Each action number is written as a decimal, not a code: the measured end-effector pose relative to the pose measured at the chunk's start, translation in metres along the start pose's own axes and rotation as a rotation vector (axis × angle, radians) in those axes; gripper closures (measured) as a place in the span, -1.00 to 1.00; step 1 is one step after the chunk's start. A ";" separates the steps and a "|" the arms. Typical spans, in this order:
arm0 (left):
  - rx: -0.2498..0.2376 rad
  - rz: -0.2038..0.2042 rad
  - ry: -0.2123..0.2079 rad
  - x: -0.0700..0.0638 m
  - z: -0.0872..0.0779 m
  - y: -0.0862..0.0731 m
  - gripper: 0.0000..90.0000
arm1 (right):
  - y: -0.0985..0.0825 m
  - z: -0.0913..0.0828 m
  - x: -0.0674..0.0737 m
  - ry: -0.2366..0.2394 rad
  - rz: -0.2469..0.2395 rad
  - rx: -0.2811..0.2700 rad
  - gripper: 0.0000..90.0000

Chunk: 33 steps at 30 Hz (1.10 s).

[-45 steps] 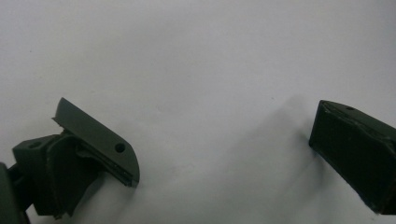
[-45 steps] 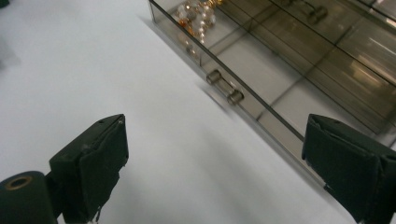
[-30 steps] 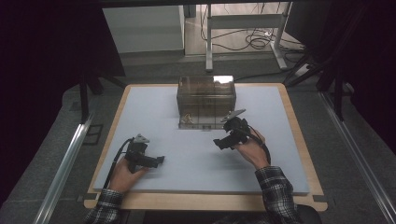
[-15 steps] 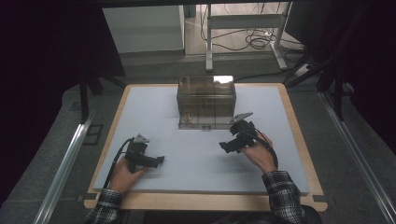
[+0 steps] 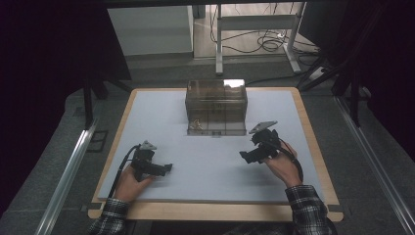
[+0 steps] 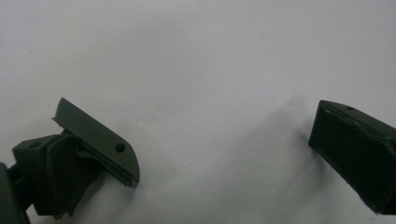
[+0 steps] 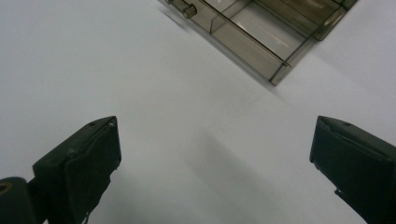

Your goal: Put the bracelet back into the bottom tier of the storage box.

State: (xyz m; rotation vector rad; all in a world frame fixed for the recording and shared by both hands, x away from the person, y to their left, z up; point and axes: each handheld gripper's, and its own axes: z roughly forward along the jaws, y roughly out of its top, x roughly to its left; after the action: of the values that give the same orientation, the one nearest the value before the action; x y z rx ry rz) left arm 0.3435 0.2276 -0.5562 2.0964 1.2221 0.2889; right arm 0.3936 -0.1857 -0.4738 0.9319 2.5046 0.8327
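A smoky transparent plastic drawer box (image 5: pixel 216 105) stands at the back middle of the white table (image 5: pixel 210 161), with small golden items behind its lower front. In the right gripper view a corner of the box (image 7: pixel 261 32) and a drawer knob show at the top. My left gripper (image 5: pixel 166 168) rests low at the front left, open, jaws wide over bare white surface (image 6: pixel 224 140). My right gripper (image 5: pixel 244 155) is held at the front right, below and right of the box, open with nothing between its jaws (image 7: pixel 215 158).
A wooden rim (image 5: pixel 313 142) borders the white table. Behind the table stand a white cabinet (image 5: pixel 149 32) and a metal frame with cables on the floor (image 5: pixel 264 41). Dark stands flank both sides, and metal rails (image 5: pixel 68 171) run along the floor.
My right gripper has drawn back from the box front toward the person and to the right. The left gripper has stayed put.
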 end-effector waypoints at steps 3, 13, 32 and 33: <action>0.000 -0.004 -0.002 0.000 0.000 0.000 -1.00 | -0.004 -0.004 -0.002 -0.006 0.006 -0.002 -0.97; 0.000 -0.003 -0.002 0.000 0.000 0.000 -1.00 | -0.023 -0.015 -0.007 -0.025 0.029 -0.005 -0.98; 0.001 -0.004 0.000 0.000 0.000 0.000 -1.00 | -0.068 -0.025 -0.015 -0.054 0.097 0.001 -0.99; 0.000 -0.004 0.000 0.000 0.000 0.000 -1.00 | -0.073 -0.025 -0.016 -0.059 0.101 0.002 -0.99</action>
State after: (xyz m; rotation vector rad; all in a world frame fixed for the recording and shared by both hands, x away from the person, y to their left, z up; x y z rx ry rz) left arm 0.3433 0.2275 -0.5562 2.0940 1.2265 0.2867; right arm 0.3579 -0.2510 -0.4984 1.0755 2.4262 0.8206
